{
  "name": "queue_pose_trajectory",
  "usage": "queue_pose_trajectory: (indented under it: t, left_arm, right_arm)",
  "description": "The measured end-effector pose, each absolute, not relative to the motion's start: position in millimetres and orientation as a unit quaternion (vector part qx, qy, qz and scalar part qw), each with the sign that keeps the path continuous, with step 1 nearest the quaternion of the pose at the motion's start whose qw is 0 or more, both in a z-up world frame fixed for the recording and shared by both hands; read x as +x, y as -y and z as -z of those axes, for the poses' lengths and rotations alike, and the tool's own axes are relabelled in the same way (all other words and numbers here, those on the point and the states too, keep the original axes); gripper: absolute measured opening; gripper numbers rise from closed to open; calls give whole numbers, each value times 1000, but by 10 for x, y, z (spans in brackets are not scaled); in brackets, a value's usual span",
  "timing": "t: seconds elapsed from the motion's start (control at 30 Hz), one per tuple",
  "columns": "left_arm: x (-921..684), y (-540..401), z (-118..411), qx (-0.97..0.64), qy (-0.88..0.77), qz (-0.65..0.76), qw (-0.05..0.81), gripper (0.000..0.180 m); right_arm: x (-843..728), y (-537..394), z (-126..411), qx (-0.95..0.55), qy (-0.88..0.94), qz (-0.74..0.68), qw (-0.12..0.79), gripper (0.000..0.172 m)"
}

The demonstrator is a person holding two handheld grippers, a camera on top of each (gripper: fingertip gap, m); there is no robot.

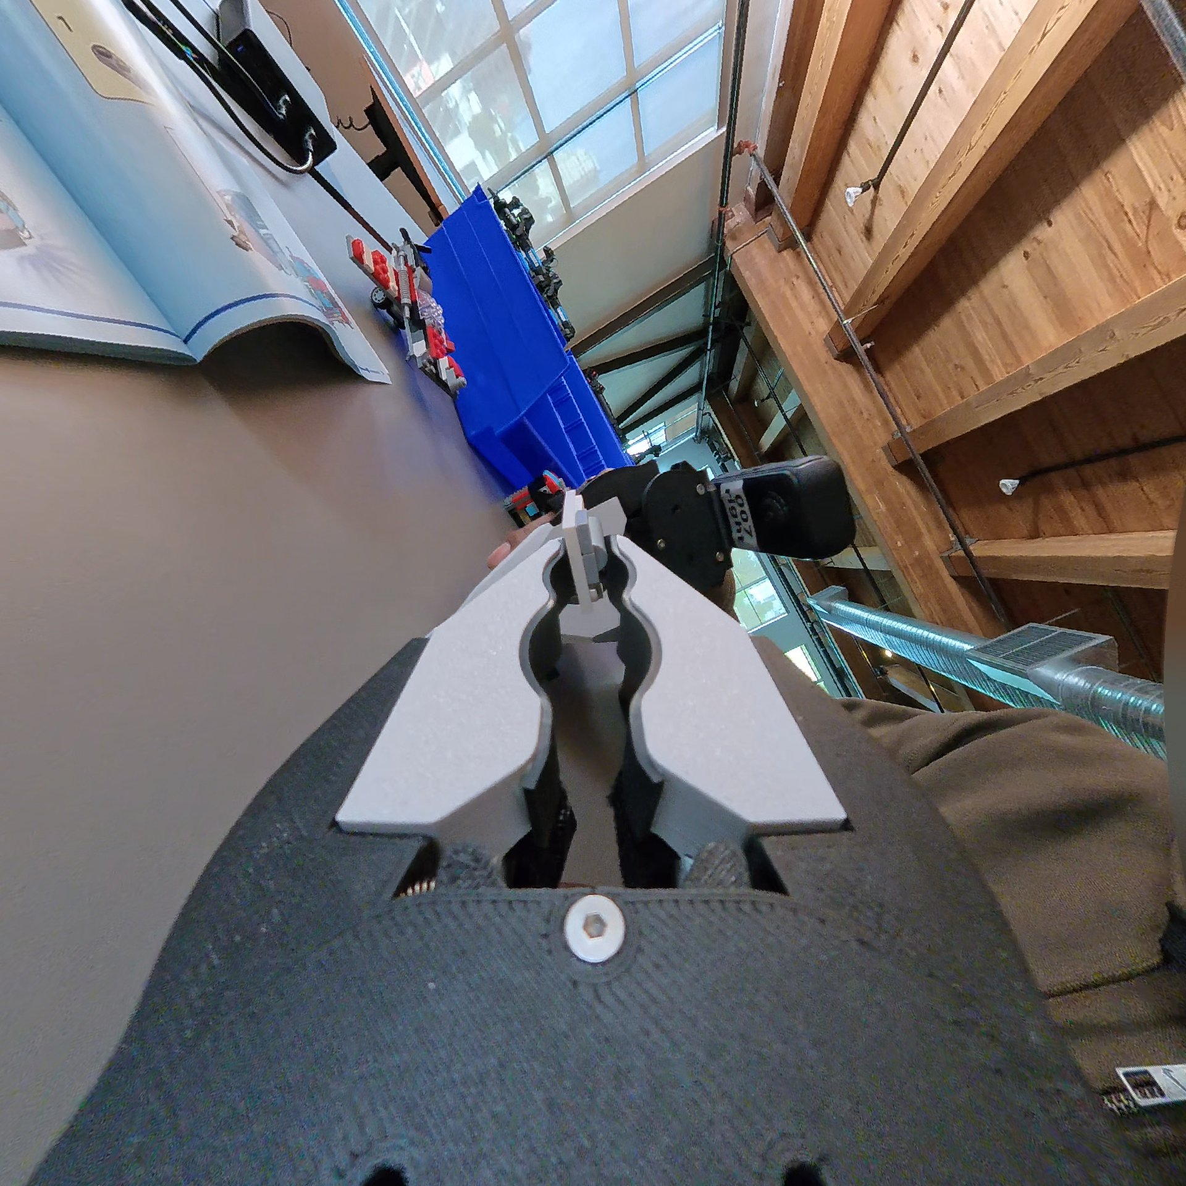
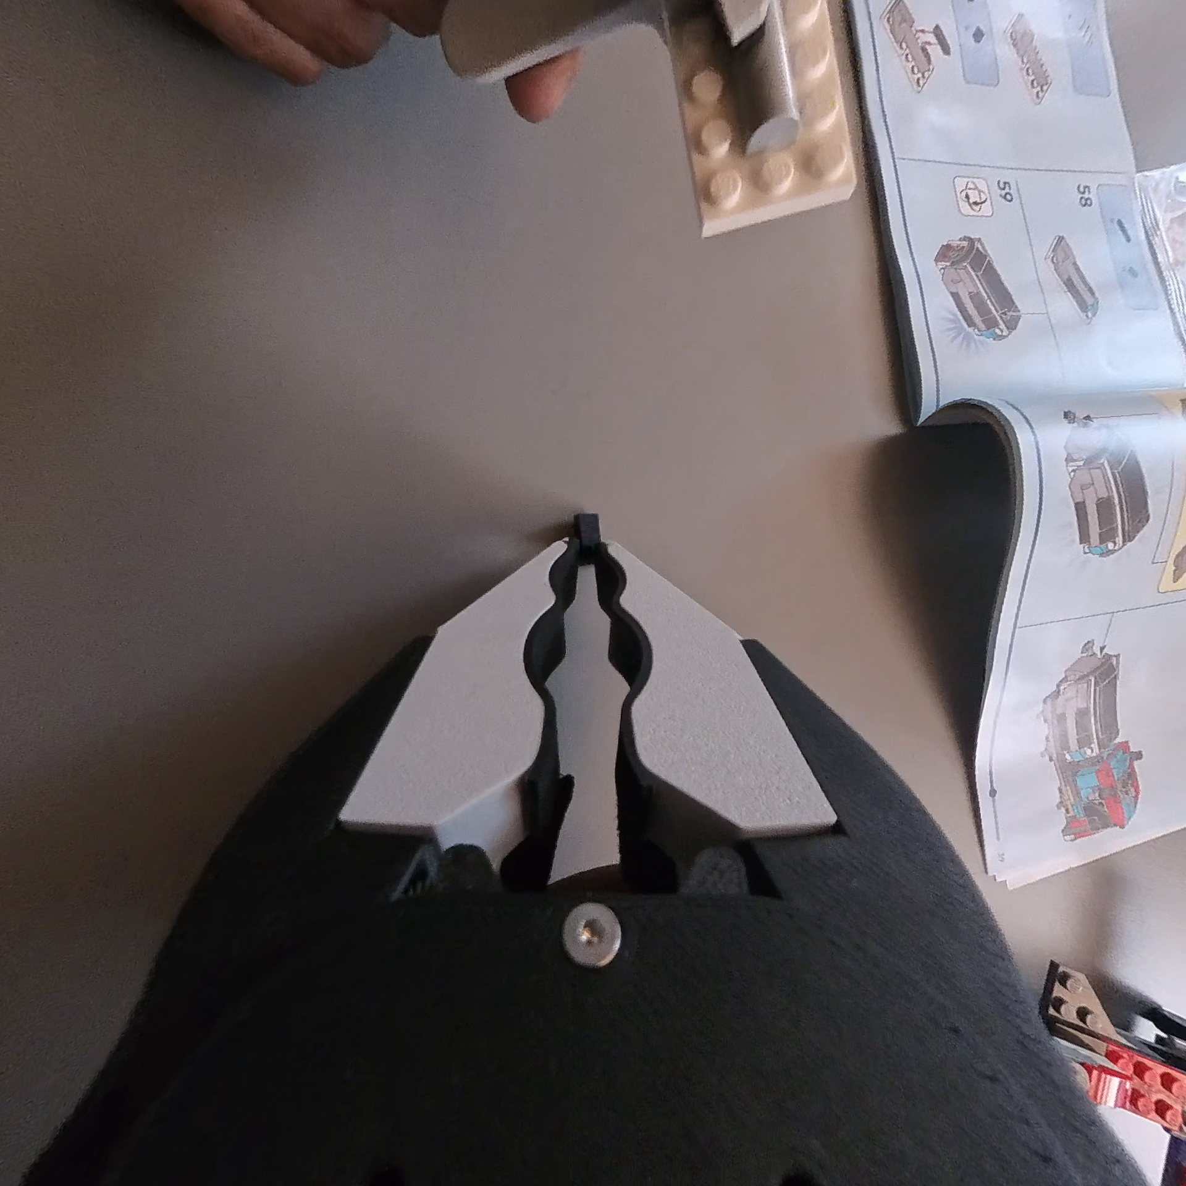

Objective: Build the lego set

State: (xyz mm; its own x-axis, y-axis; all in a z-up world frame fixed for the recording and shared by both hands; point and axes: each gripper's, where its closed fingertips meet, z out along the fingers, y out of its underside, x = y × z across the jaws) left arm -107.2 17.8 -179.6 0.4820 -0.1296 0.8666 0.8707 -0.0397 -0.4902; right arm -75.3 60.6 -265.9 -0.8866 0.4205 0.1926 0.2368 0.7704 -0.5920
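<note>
The left gripper [image 1: 587,552] clamps a flat white studded plastic plate [image 2: 764,138] edge-on, lifted above the grey tabletop [image 2: 321,353]. The right gripper [image 2: 585,545] pinches a tiny black plastic piece [image 2: 586,530] at its fingertips, low over the table. Both look light, stiff and slick, best held across flat faces. An open instruction booklet [image 2: 1001,269] at right bears step numbers.

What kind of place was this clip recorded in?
Probably a workshop or loft-style workspace used for toy brick building: a table with an open instruction booklet, a blue storage bin beside part-built brick models, under exposed wooden ceiling beams and large paned windows.
</note>
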Motion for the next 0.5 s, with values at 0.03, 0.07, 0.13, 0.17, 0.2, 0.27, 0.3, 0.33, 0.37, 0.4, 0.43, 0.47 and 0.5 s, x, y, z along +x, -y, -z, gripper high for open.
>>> queue_pose_trajectory:
  t: [0.03,0.07,0.13,0.17,0.2,0.27,0.3,0.33,0.37,0.4,0.43,0.47,0.5]
  left_arm:
    - [-1073,-177,1797,-597,311,404,620,9]
    - [-1074,-178,1798,-597,311,404,619,9]
    - [-1072,-180,1799,-598,311,403,619,9]
    - [-1071,-180,1799,-598,311,403,619,9]
    - [-1068,-181,1799,-599,310,402,619,9]
    - [-1058,-185,1800,-601,308,401,619,9]
    - [-1049,-189,1802,-603,307,400,619,9]
    - [-1037,-195,1805,-606,304,399,618,9]
    - [-1022,-202,1808,-610,300,397,617,9]
    - [-1004,-209,1812,-615,296,395,615,9]
    - [-983,-219,1817,-620,292,393,614,9]
    - [-961,-229,1822,-626,286,390,612,10]
    - [-942,-238,1832,-632,283,386,609,10]
  right_arm:
    - [-763,-607,2649,-180,927,-288,161,6]
    - [-777,-611,2634,-185,925,-290,163,5]
    - [-810,-620,2580,-197,918,-299,168,5]
    - [-830,-627,2538,-202,914,-305,173,5]
    - [-848,-634,2490,-206,910,-311,180,5]
    - [-881,-646,2375,-207,903,-318,201,5]
    - [-897,-648,2308,-208,899,-320,213,5]
    - [-906,-642,2236,-208,895,-323,225,5]
    - [-906,-628,2161,-207,892,-327,235,5]
    - [-902,-612,2084,-207,888,-331,245,5]
    - [-899,-595,2007,-207,884,-334,254,5]
    - [-891,-575,1931,-206,880,-339,263,5]
    - [-879,-550,1861,-204,876,-343,270,5]
